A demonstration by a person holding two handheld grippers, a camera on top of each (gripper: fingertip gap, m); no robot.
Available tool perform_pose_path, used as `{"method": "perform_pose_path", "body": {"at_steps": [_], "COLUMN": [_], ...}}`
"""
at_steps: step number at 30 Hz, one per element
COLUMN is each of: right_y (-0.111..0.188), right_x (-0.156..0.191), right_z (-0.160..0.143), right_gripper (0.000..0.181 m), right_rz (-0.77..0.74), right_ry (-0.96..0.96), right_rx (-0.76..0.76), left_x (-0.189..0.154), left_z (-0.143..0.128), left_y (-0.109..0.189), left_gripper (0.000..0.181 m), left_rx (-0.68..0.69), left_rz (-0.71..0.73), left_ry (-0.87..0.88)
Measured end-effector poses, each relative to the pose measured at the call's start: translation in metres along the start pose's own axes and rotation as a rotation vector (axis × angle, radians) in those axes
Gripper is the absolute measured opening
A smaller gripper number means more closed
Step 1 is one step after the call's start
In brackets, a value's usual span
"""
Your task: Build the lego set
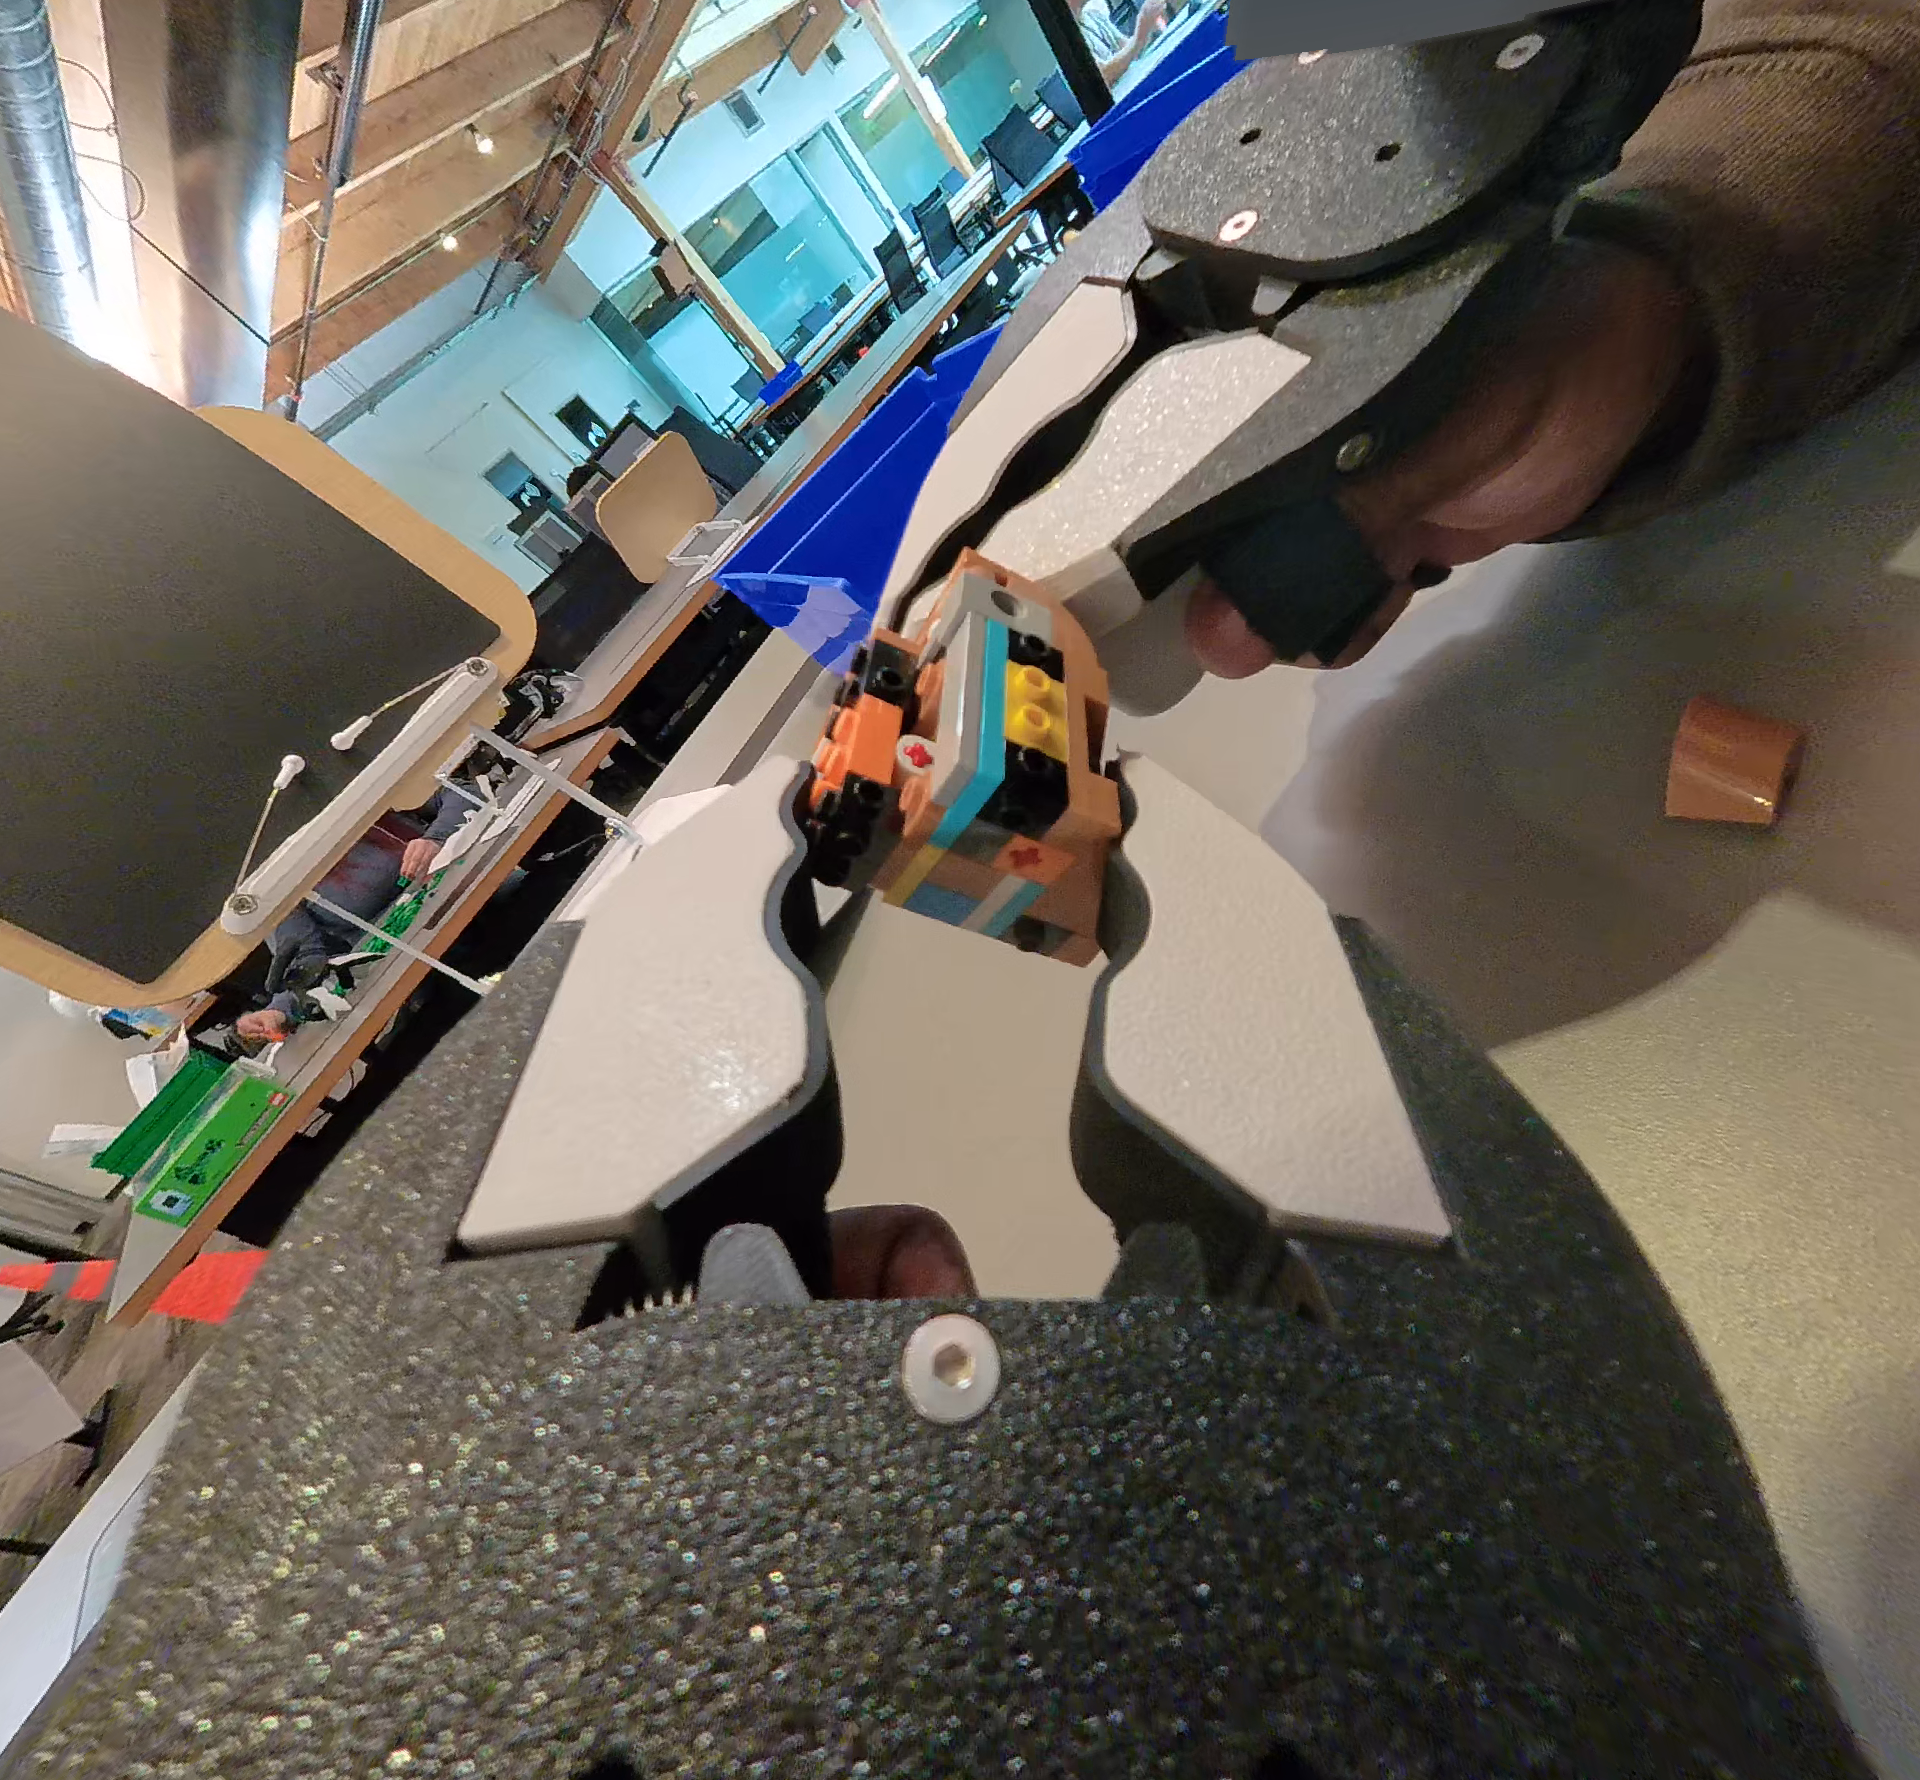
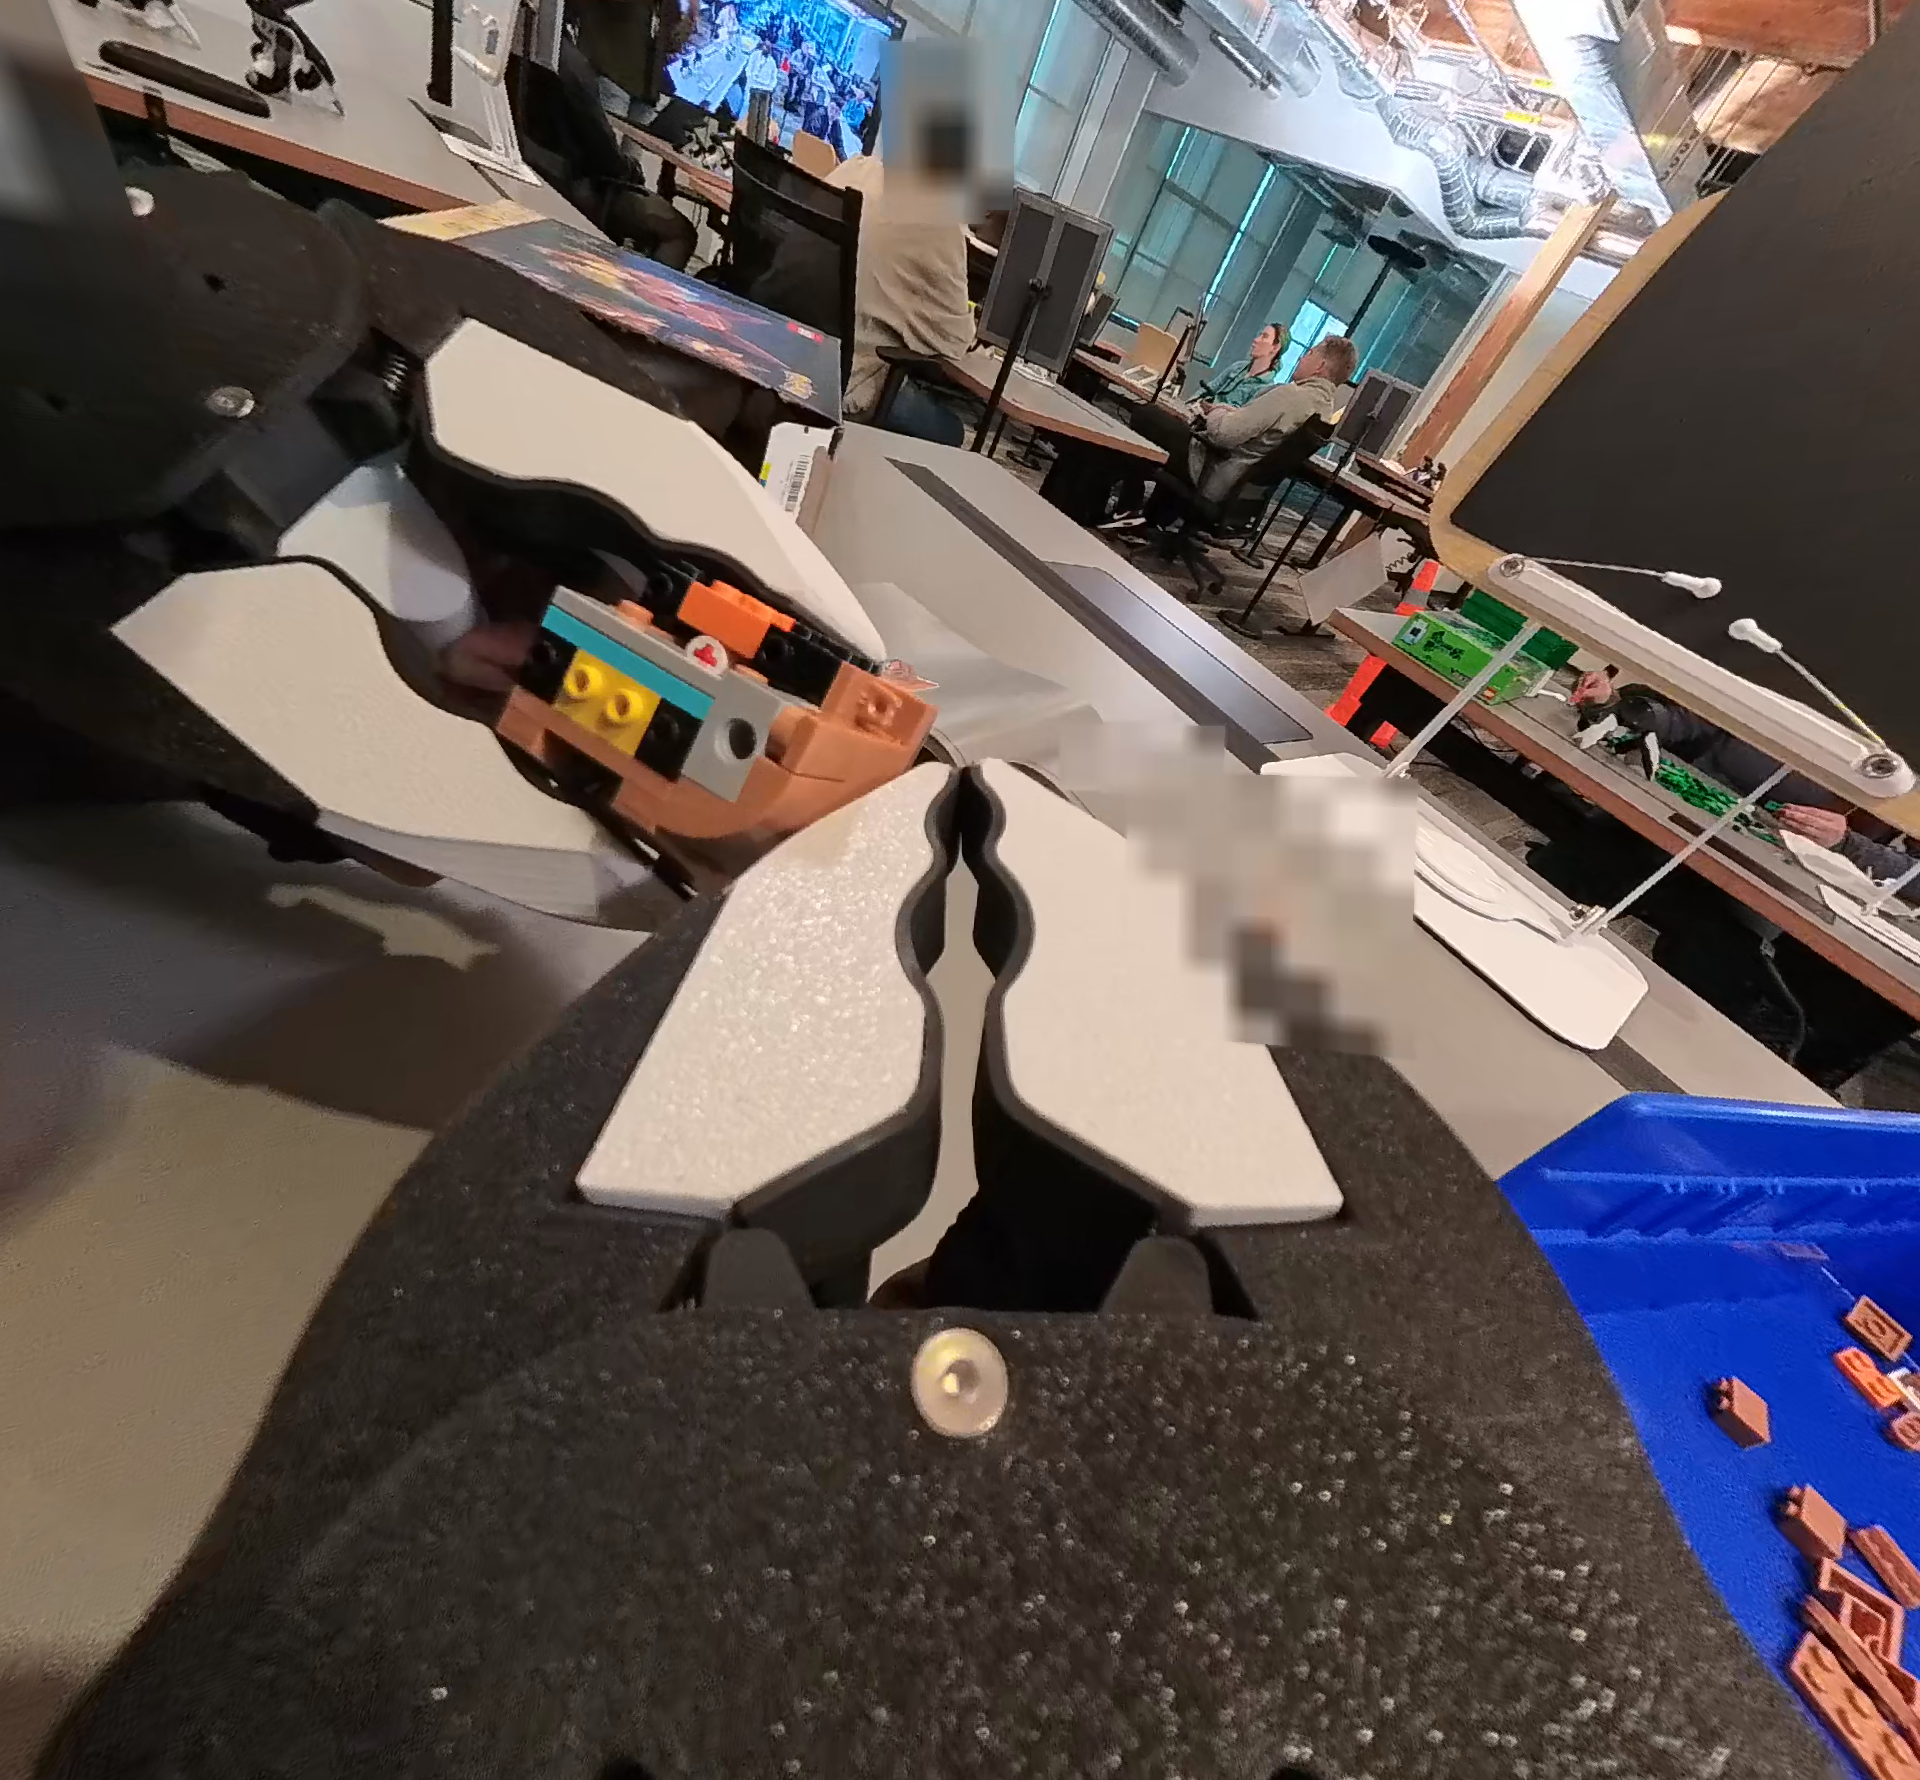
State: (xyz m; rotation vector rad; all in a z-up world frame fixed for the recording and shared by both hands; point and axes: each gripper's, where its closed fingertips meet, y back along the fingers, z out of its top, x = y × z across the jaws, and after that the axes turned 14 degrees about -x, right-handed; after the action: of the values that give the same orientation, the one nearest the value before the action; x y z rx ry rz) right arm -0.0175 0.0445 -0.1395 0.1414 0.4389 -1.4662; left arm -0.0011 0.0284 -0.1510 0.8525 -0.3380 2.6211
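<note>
Two tongs meet above the pale tabletop point(image 1: 1714, 1159): the left tongs point(image 1: 961, 795) are clamped on a small brown, black, orange and yellow lego build point(image 1: 977, 754) held off the surface, the right tongs point(image 2: 961, 780) are pressed together with nothing visibly between them, just beside the build's brown end, and loose brown bricks point(image 2: 1849, 1564) lie in a blue bin point(image 2: 1662, 1211) near right.

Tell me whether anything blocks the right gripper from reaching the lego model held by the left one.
Nothing visible does. The right gripper, fingers shut, sits right beside the lego model, which the left gripper clamps; only open air lies between them.
</note>
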Motion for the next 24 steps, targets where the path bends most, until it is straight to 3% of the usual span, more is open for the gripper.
{"method": "perform_pose_path", "body": {"at_steps": [13,24], "right_y": [-0.002,-0.007], "right_x": [0.002,-0.011], "right_z": [-0.002,-0.003], "right_gripper": [0.0,0.0], "right_rz": [0.015,-0.04], "right_ry": [-0.01,-0.071], "right_rx": [0.018,0.016], "left_x": [-0.001,0.006], "left_z": [-0.002,-0.013], "left_y": [0.003,-0.002], "left_gripper": [0.052,0.053], "left_rx": [-0.012,-0.008], "left_rz": [-0.006,0.036], "left_ry": [0.026,0.309]}}
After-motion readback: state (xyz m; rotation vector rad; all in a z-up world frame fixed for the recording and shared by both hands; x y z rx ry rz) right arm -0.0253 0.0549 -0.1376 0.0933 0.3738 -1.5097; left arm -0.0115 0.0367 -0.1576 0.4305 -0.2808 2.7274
